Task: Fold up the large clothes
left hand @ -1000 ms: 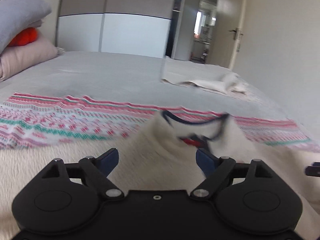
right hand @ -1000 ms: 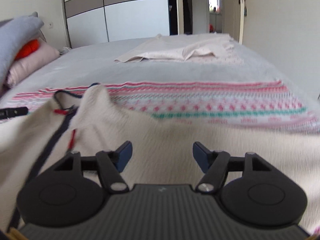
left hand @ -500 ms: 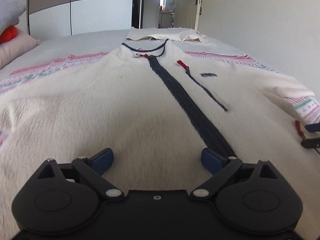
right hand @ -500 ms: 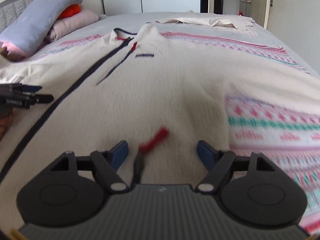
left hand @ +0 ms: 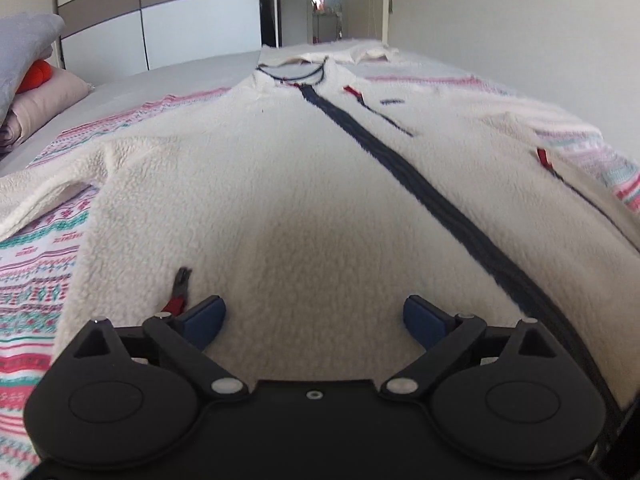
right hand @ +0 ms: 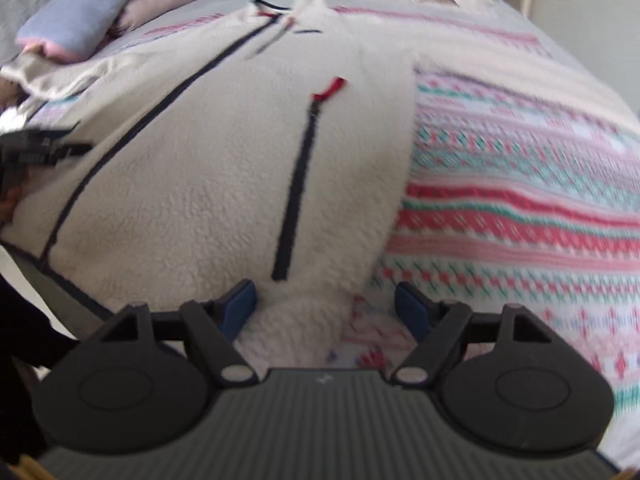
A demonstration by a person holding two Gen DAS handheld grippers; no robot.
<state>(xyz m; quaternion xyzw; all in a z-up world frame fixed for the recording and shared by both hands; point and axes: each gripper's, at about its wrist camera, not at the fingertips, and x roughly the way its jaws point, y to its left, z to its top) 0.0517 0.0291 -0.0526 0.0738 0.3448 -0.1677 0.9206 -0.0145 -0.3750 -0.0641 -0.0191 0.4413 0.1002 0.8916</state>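
A cream fleece jacket (left hand: 304, 184) with a dark front zipper (left hand: 408, 168) and red zipper pulls lies spread flat on the bed, collar at the far end. It also shows in the right wrist view (right hand: 208, 168). My left gripper (left hand: 314, 316) is open, low over the jacket's hem, left of the front zipper. My right gripper (right hand: 325, 307) is open at the jacket's right bottom corner, beside a pocket zipper (right hand: 298, 184). The left gripper shows at the left edge of the right wrist view (right hand: 38, 146).
A patterned pink, red and green blanket (right hand: 520, 184) covers the bed under the jacket. Pillows (left hand: 28, 76) are stacked at the left. A beige garment (left hand: 344, 54) lies beyond the collar. A wardrobe (left hand: 168, 20) and a doorway stand behind the bed.
Both grippers have drawn back along the jacket from the collar end to its hem. The jacket went from lifted and bunched to lying spread flat. Both stay open.
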